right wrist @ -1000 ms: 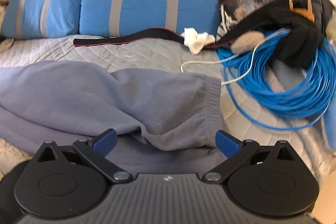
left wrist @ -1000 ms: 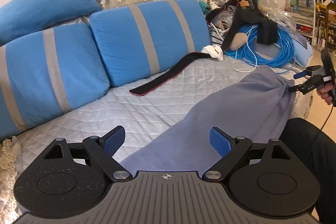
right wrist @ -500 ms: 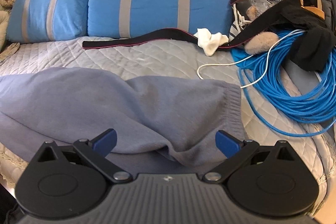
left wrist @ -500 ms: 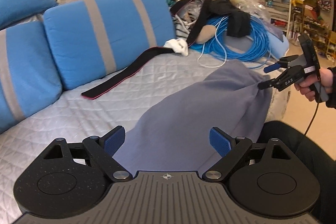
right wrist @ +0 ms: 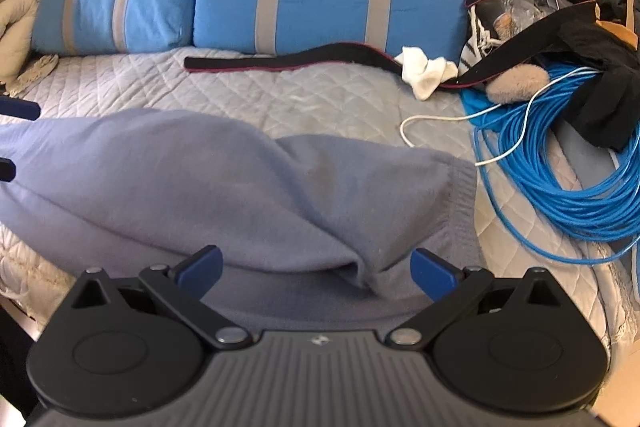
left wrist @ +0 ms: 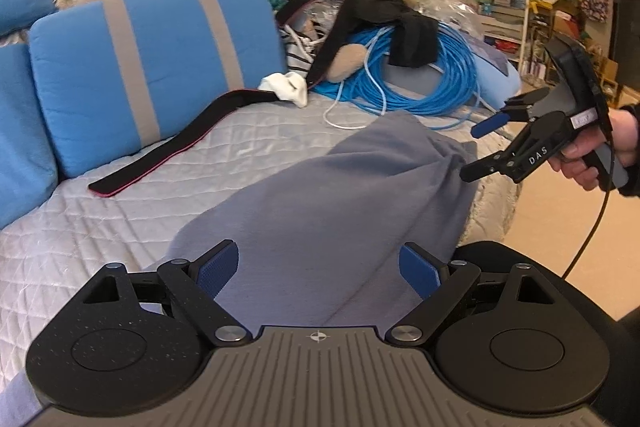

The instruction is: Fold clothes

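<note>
Both tongs, left [left wrist: 319,265] and right [right wrist: 316,269], hang wide over the rumpled grey sweater [right wrist: 224,187] (holding nothing); gripping its edges likely follows.

Both grippers hover with jaws spread wide over the grey sweater [left wrist: 320,195]: left gripper [left wrist: 319,265] near one end, right gripper [right wrist: 316,269], hand-held [left wrist: 588,155], at the other.

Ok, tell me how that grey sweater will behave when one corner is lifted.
The grey sweater will probably go limp and drape: it already lies in soft folds on the quilted cover. Its fuzzy knit likely gives the pads good grip rather than slipping. The ribbed hem may stretch a little. Both the left tool and the right tool are open.
</note>
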Demonstrator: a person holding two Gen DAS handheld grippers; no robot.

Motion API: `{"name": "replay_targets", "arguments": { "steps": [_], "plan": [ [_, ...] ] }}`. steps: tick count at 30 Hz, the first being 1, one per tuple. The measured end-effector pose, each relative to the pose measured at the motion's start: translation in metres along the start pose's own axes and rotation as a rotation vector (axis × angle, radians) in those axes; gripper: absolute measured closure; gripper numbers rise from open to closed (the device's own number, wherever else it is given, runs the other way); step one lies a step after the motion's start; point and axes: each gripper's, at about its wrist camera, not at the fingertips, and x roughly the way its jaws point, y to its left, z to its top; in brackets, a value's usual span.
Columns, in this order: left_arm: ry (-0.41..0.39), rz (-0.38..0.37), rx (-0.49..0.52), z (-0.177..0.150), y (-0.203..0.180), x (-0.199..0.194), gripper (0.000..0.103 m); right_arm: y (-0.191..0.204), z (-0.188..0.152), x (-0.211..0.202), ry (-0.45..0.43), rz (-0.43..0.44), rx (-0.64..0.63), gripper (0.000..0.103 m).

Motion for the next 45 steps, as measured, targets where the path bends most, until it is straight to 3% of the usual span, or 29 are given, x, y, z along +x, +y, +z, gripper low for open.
{"name": "replay_targets", "arguments": {
  "steps": [6, 10, 21, 24, 27, 35, 43, 44, 45],
  "plan": [
    [-0.003, -0.002, 0.002, -0.001, -0.007, 0.002, 0.014, -0.004, -0.006, -0.009, 0.012, -0.035, 0.005, 0.0],
    [0.022, 0.054, 0.043, -0.006, -0.011, 0.006, 0.014, -0.008, -0.013, -0.018, 0.009, -0.056, 0.011, 0.0],
    [0.072, 0.297, 0.345, -0.042, -0.041, 0.027, 0.014, -0.032, -0.042, -0.035, -0.04, -0.111, 0.106, 0.0],
    [0.087, 0.323, 0.492, -0.051, -0.054, 0.033, 0.014, -0.034, -0.049, -0.035, -0.045, -0.125, 0.098, 0.0],
    [0.127, 0.395, 0.631, -0.057, -0.065, 0.043, 0.014, -0.033, -0.054, -0.036, -0.05, -0.137, 0.08, 0.0],
    [0.274, 0.474, 0.771, -0.061, -0.072, 0.064, 0.014, -0.035, -0.052, -0.038, -0.071, -0.133, 0.094, 0.0],
    [0.328, 0.545, 0.921, -0.067, -0.074, 0.077, 0.015, -0.036, -0.047, -0.031, -0.079, -0.139, 0.002, 0.0],
    [0.33, 0.547, 0.939, -0.069, -0.077, 0.079, 0.018, -0.036, -0.046, -0.03, -0.081, -0.141, -0.018, 0.0],
    [0.333, 0.548, 0.957, -0.071, -0.079, 0.08, 0.028, -0.036, -0.046, -0.029, -0.083, -0.144, -0.037, 0.0]
  ]
}}
